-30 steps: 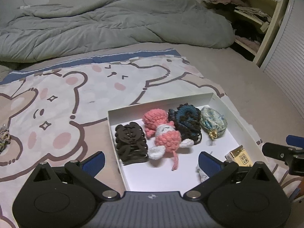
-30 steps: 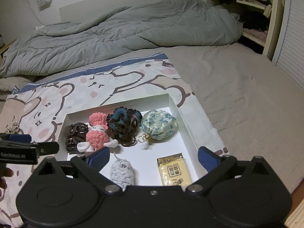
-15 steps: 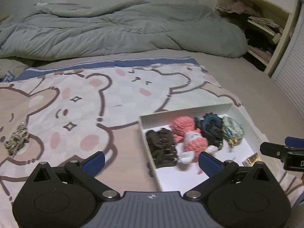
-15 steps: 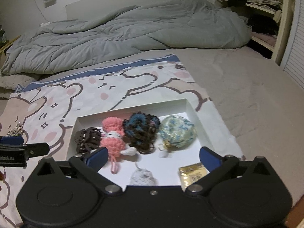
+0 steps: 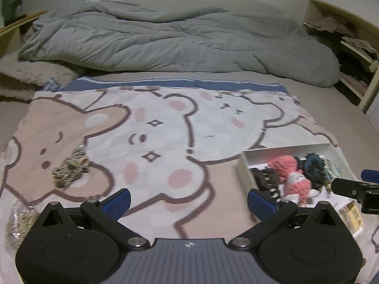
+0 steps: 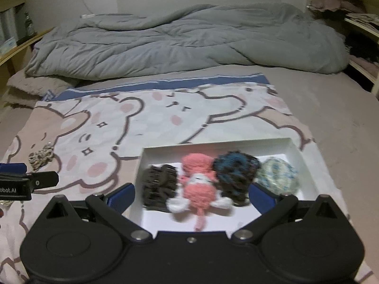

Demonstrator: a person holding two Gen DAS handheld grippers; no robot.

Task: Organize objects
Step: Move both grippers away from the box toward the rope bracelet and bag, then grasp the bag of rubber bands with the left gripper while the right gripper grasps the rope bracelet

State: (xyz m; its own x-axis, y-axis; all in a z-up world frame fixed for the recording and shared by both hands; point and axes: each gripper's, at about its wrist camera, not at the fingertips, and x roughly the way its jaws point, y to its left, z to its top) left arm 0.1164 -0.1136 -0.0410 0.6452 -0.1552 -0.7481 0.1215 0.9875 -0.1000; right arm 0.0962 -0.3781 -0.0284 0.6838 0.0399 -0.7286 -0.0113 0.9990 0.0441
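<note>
A white box [image 6: 293, 145] lies on the bear-print blanket [image 6: 151, 116]. It holds a dark hair claw [image 6: 160, 185], a pink crochet toy [image 6: 199, 184], a blue-black scrunchie [image 6: 235, 169] and a pale blue pouch [image 6: 277, 174]. The same box [image 5: 246, 163] shows at the right of the left wrist view. A gold-brown scrunchie [image 5: 69, 168] lies loose on the blanket, left of and beyond my left gripper [image 5: 188, 200], which is open and holds nothing. My right gripper [image 6: 191, 194] is open over the box's near side.
A crumpled grey duvet [image 5: 180, 42] fills the back of the bed. A shiny crinkled packet [image 5: 16, 222] lies at the left near edge. A yellow packet [image 5: 353, 215] lies in the box's near right corner. Shelves [image 5: 355, 47] stand at the right.
My left gripper has swung left, away from the box, bringing the loose scrunchie nearer the middle. The right gripper's view has dropped nearer to the box's contents.
</note>
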